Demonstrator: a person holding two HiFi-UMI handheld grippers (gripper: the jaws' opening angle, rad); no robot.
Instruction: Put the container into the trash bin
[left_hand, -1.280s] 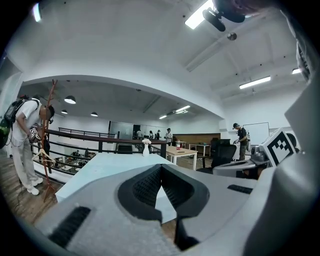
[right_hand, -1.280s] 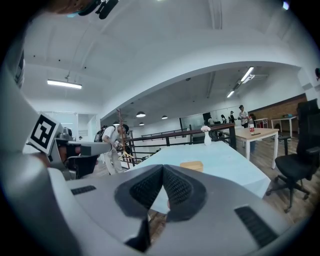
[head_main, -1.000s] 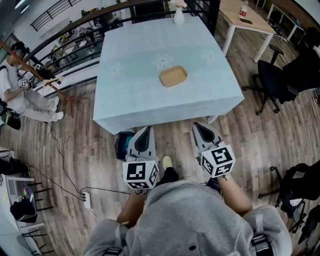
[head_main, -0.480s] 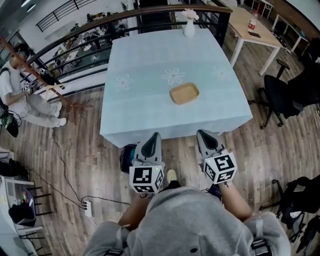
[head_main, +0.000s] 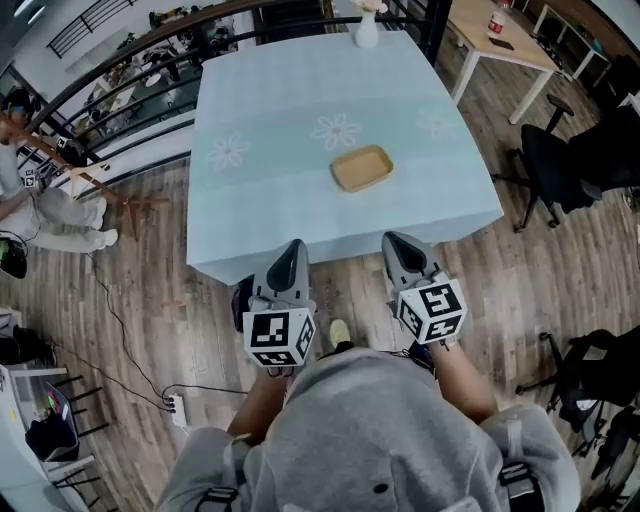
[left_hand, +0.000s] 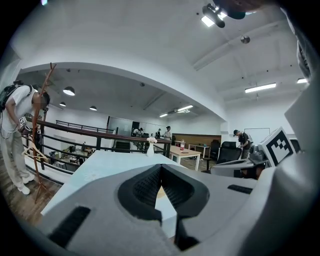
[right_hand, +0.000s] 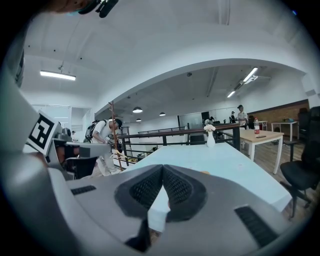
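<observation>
A shallow tan container (head_main: 361, 168) lies near the middle of the table (head_main: 280, 190), which has a light blue cloth. A dark trash bin (head_main: 241, 303) stands on the floor at the table's front left edge, partly hidden behind my left gripper (head_main: 293, 250). My right gripper (head_main: 396, 243) is beside it. Both tips reach over the table's front edge, well short of the container. Both are shut with nothing held. In the right gripper view the container (right_hand: 204, 173) shows low over the jaws, on the table (right_hand: 220, 165).
A white vase (head_main: 367, 30) stands at the table's far edge, with a railing behind it. A wooden desk (head_main: 500, 40) and a black office chair (head_main: 560, 165) are to the right. A person (head_main: 40, 205) stands at the left. A power strip (head_main: 177, 406) and cable lie on the floor.
Both grippers have moved forward together toward the table; their tips now overlap its front edge. Both stay shut.
</observation>
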